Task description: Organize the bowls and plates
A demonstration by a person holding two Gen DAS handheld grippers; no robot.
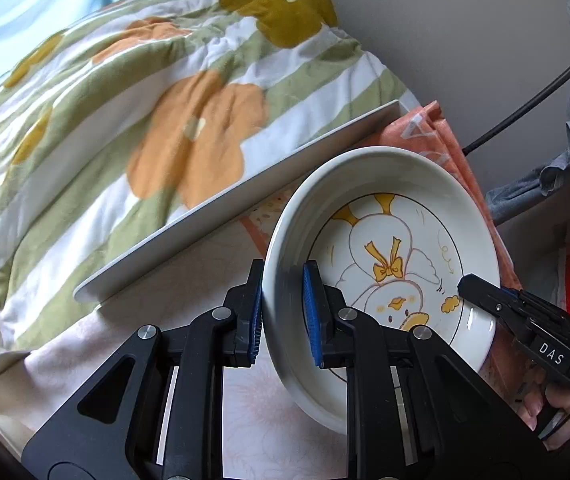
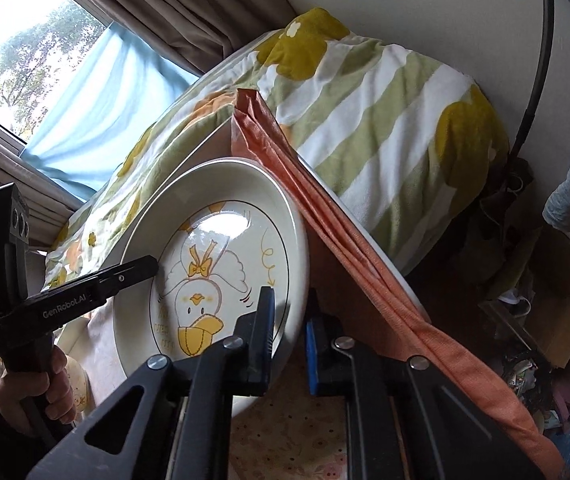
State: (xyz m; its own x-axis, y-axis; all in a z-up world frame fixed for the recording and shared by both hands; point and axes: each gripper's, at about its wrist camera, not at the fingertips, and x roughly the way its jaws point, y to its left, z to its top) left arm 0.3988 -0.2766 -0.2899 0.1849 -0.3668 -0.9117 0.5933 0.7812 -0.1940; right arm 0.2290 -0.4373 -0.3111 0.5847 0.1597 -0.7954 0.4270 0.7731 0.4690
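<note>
The left gripper point(image 1: 283, 312) is clamped on the rim of the duck-printed plate point(image 1: 385, 264), one blue pad outside the wall and one inside; the right gripper point(image 2: 289, 340) is clamped on the opposite rim in the same way. Between the two, the plate appears lifted and tilted above the patterned tabletop point(image 1: 213, 272). Beyond the plate lie a folded orange cloth point(image 2: 325, 208) and a floral blanket point(image 1: 125, 120). Judging by this, the task seems early: one plate is only just gripped, no stack or destination is visible, and no bowls are in view.
</note>
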